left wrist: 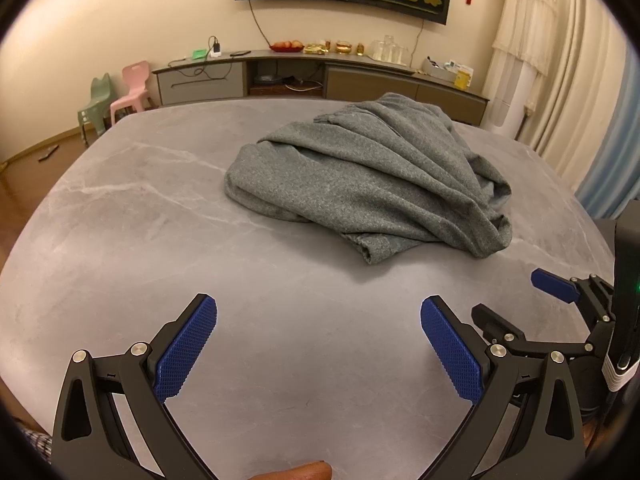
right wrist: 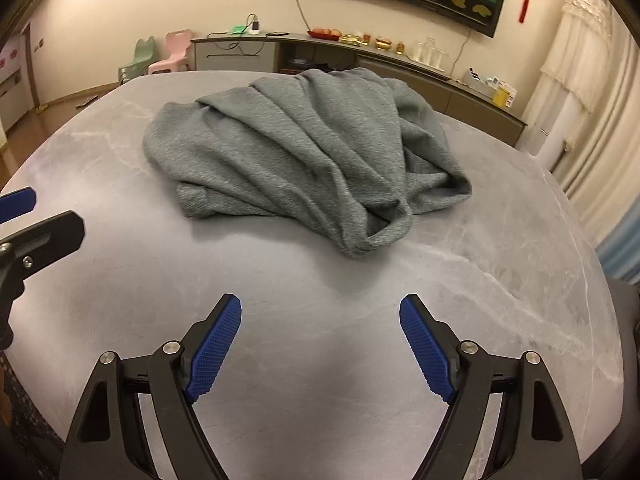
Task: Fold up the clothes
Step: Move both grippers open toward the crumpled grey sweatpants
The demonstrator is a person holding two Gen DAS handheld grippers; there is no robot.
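Observation:
A grey knit garment [left wrist: 372, 184] lies crumpled in a heap on the grey marble table [left wrist: 160, 216]; it also shows in the right wrist view [right wrist: 304, 148]. My left gripper [left wrist: 318, 308] is open and empty, above the table's near side, short of the garment. My right gripper [right wrist: 320, 308] is open and empty too, also short of the heap. The right gripper shows at the right edge of the left wrist view [left wrist: 516, 300]. Part of the left gripper shows at the left edge of the right wrist view [right wrist: 28, 216].
A long low sideboard [left wrist: 320, 76] with small items stands behind the table against the wall. Two small plastic chairs [left wrist: 120, 96] stand at the back left. Curtains [left wrist: 580, 80] hang at the right. Bare marble [right wrist: 500, 240] surrounds the garment.

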